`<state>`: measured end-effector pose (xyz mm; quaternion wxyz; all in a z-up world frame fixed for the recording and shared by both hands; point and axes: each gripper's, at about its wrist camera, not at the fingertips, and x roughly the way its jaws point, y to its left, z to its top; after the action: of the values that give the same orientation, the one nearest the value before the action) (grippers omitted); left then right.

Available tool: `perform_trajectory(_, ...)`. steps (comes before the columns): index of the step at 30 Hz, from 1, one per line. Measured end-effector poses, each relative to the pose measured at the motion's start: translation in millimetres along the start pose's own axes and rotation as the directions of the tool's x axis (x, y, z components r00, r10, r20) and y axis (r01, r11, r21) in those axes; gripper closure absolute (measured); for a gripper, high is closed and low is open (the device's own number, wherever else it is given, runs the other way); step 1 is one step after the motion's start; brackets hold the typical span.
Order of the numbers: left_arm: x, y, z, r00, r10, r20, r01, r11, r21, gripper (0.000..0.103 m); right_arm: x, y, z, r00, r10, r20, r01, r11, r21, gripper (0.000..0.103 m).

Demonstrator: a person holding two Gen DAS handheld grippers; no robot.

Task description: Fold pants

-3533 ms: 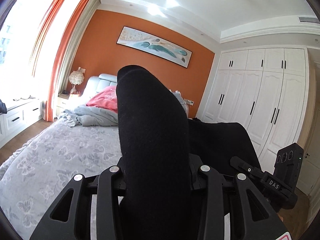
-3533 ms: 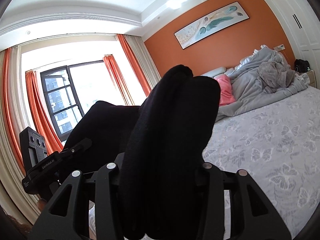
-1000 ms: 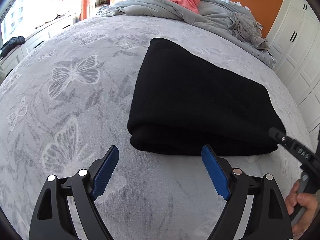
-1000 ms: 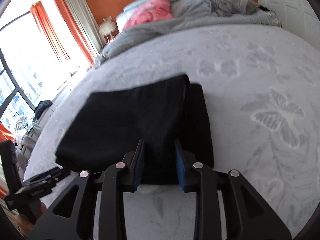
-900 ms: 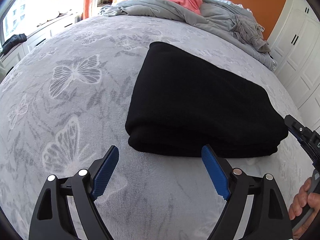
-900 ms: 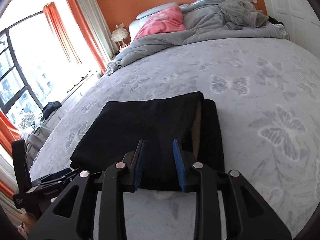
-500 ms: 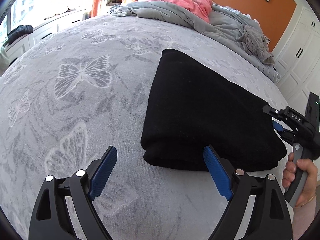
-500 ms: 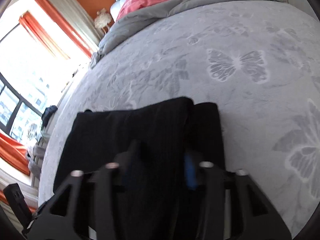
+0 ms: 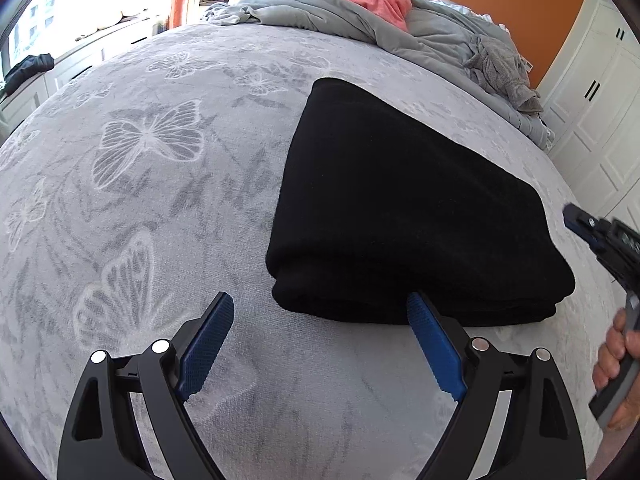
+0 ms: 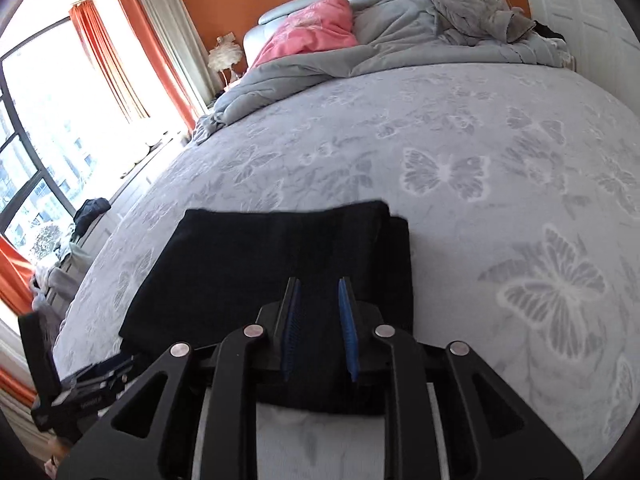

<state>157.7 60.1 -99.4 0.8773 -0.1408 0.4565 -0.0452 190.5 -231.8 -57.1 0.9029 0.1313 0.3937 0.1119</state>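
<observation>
The black pants [image 9: 400, 200] lie folded in a thick rectangle on the grey butterfly bedspread [image 9: 140, 184]. My left gripper [image 9: 320, 300] stands wide open at their near edge, its right pad [image 9: 434, 344] just touching the fold and nothing between the jaws. In the right wrist view the pants [image 10: 260, 264] lie under and beyond my right gripper [image 10: 319, 283], whose jaws are a narrow gap apart with no cloth pinched. The left wrist view shows the right gripper [image 9: 576, 218] in the air off the pants' right end, held by a hand [image 9: 616, 352].
A rumpled grey duvet [image 10: 400, 52], a pink pillow [image 10: 312, 28] and a grey garment [image 9: 500, 64] lie at the head of the bed. White wardrobe doors [image 9: 600, 112] stand on the right. A window with orange curtains [image 10: 120, 60] is on the left.
The pants, earlier held up by both grippers, now lie folded on the bed. The right gripper has drawn back from over the cloth. The left gripper has hardly moved.
</observation>
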Motion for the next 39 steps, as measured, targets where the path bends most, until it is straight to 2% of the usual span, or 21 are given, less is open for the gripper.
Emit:
perform_trajectory(1,0,0,0,1.0,-0.003,-0.002,0.003,1.0,-0.001,0.017,7,0,-12,0.999,0.0,-0.04,0.0,1.0,-0.011,0.085)
perform_trajectory(2,1,0,0,1.0,0.0,-0.007,0.0,1.0,0.0,0.017,19,-4,-23,0.996,-0.047,-0.081,0.044,0.999,-0.029,0.086)
perform_trajectory(3,2,-1,-2,1.0,0.0,-0.015,0.0,1.0,0.005,0.017,25,-10,-33,0.994,-0.075,-0.081,0.073,0.997,-0.03,0.085)
perform_trajectory(4,3,-2,-3,1.0,0.006,-0.019,-0.005,1.0,0.009,0.017,17,-13,-37,0.997,-0.056,-0.044,0.056,0.998,0.003,0.085)
perform_trajectory(6,3,-4,-6,1.0,0.016,-0.021,-0.015,1.0,0.017,0.017,-1,-5,-34,0.998,-0.051,-0.027,0.052,0.998,0.029,0.081)
perform_trajectory(8,2,-7,-8,1.0,0.016,-0.018,-0.016,0.999,0.028,0.017,-20,12,-34,0.998,-0.055,0.043,0.056,0.998,-0.028,0.081)
perform_trajectory(10,1,-12,-9,1.0,0.021,-0.009,-0.021,0.999,0.046,0.017,-11,18,-42,0.994,-0.105,0.021,0.106,0.992,-0.073,0.08)
perform_trajectory(12,2,-16,-11,0.999,0.038,-0.003,-0.038,0.997,0.067,0.017,15,3,-56,0.981,-0.188,-0.056,0.184,0.981,-0.059,0.064)
perform_trajectory(13,2,-18,-12,0.999,0.048,-0.002,-0.047,0.996,0.08,0.017,17,-5,-61,0.985,-0.163,-0.06,0.163,0.987,-0.01,0.064)
perform_trajectory(15,-1,-24,-13,0.998,0.067,0.007,-0.067,0.992,0.11,0.017,2,0,-58,0.99,-0.133,-0.037,0.134,0.991,0.025,0.063)
perform_trajectory(17,-10,-28,-14,0.996,0.076,0.055,-0.083,0.987,0.139,0.017,-25,20,-60,0.985,-0.155,0.07,0.158,0.987,-0.032,0.062)
perform_trajectory(19,-22,-32,-16,0.987,0.105,0.125,-0.125,0.979,0.164,0.017,-47,40,-73,0.972,-0.184,0.146,0.199,0.976,-0.092,0.048)
perform_trajectory(21,-34,-34,-25,0.978,0.128,0.164,-0.159,0.968,0.194,0.017,-63,51,-98,0.959,-0.191,0.209,0.216,0.97,-0.107,0.018)
perform_trajectory(22,-40,-33,-32,0.974,0.138,0.18,-0.175,0.963,0.206,0.017,-67,55,-111,0.953,-0.197,0.231,0.227,0.967,-0.114,0.015)
perform_trajectory(25,-56,-25,-60,0.953,0.197,0.231,-0.249,0.943,0.221,0.017,-63,69,-140,0.952,-0.223,0.21,0.255,0.957,-0.14,0.015)
perform_trajectory(26,-59,-21,-67,0.952,0.202,0.231,-0.253,0.942,0.219,0.017,-63,72,-147,0.953,-0.224,0.206,0.254,0.958,-0.134,0.015)
perform_trajectory(28,-64,-14,-80,0.957,0.197,0.215,-0.239,0.952,0.192,0.017,-67,77,-160,0.951,-0.209,0.228,0.24,0.963,-0.119,0.015)
perform_trajectory(30,-70,-8,-89,0.962,0.167,0.216,-0.202,0.967,0.154,0.017,-71,85,-170,0.934,-0.247,0.259,0.286,0.95,-0.124,0.011)
perform_trajectory(33,-75,-9,-98,0.951,0.173,0.258,-0.215,0.966,0.144,0.017,-77,83,-175,0.919,-0.276,0.283,0.312,0.945,-0.094,0.005)
perform_trajectory(35,-76,-15,-102,0.943,0.172,0.285,-0.225,0.96,0.165,0.017,-76,76,-177,0.923,-0.284,0.258,0.309,0.949,-0.06,0.005)
perform_trajectory(39,-74,-26,-105,0.941,0.142,0.306,-0.212,0.955,0.209,0.017,-67,61,-177,0.928,-0.316,0.194,0.323,0.947,0.0,0.005)
